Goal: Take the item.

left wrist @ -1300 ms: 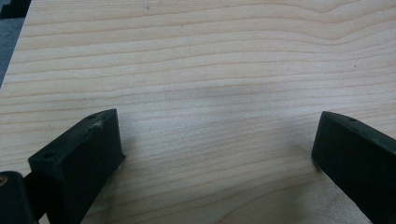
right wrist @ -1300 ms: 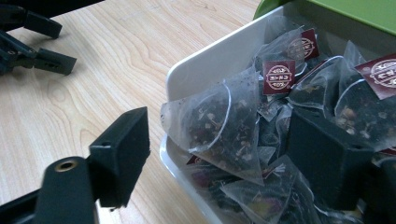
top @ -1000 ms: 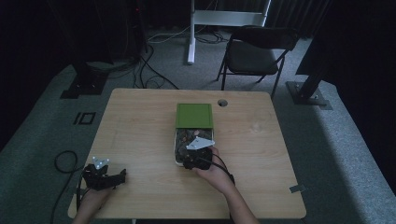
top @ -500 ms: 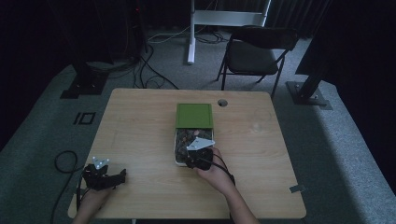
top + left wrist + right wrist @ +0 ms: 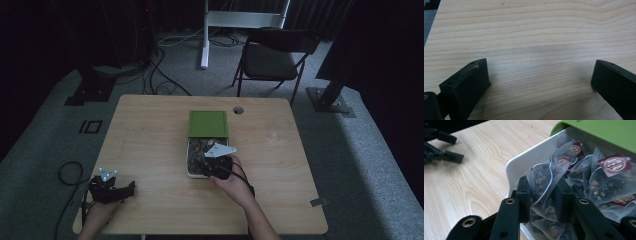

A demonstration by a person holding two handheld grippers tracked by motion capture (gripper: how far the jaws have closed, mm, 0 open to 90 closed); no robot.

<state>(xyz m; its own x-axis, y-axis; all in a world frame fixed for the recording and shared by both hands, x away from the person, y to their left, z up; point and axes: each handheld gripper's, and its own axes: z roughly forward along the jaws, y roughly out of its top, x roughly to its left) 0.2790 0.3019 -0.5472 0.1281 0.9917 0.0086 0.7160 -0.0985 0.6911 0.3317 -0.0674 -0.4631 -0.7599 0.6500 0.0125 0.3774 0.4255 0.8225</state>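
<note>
Mesh tea bag (image 5: 541, 186) upright over white box (image 5: 524, 167).

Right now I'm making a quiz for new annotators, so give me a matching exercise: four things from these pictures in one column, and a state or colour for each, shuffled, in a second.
Things:
1. right tool
2. left tool
3. box lid
4. box tray

States or colours:
A. green, slid partly back
B. white, with tea bags lying in it
C. open over bare wooden table
D. shut on a tea bag

Pairs: 1-D, 2-C, 3-A, 4-B
</note>
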